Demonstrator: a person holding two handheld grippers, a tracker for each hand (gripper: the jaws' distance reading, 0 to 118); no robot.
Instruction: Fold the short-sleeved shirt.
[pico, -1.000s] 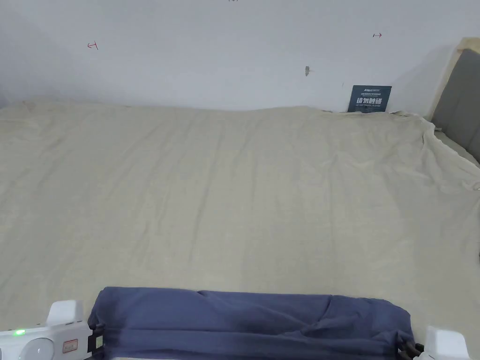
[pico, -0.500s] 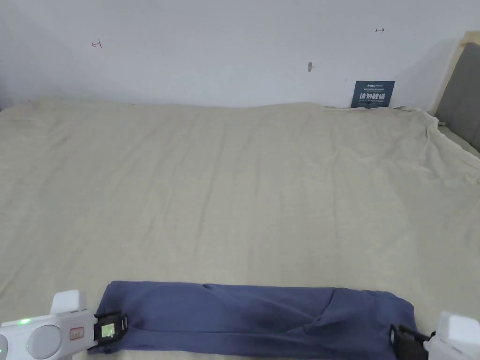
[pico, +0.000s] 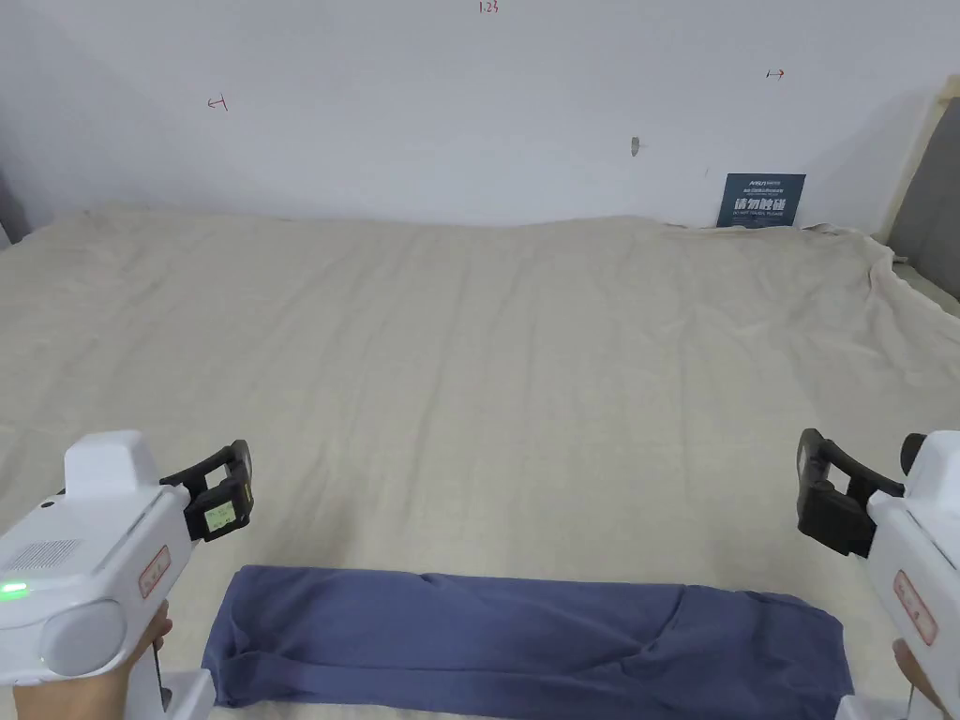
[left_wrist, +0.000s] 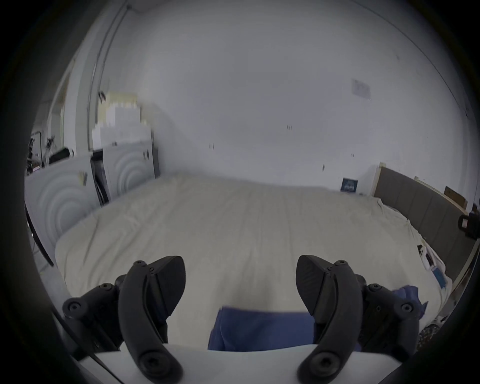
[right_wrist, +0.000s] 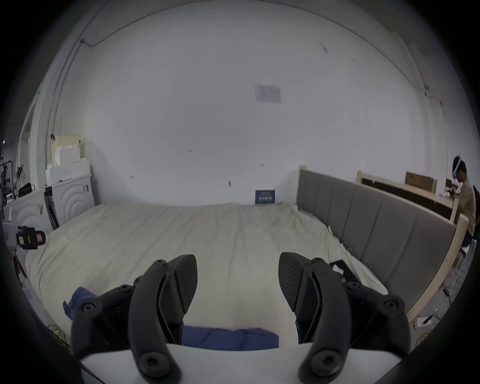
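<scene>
Bed (pico: 525, 375): beige sheet, wrinkled, spanning the frame's middle.
Wall (pico: 422, 103): white, upper frame; small red marks, too small to read.
Short-sleeved shirt (pico: 525, 642): navy, folded into a long band, flat at the bottom centre of the head view.
Left gripper (pico: 225, 492): lower left, jaws wide apart, empty, above the shirt's left end.
Right gripper (pico: 814, 492): lower right, jaws wide, empty.
Blue sign (pico: 760, 200): upper right, against the wall; white lettering.
</scene>
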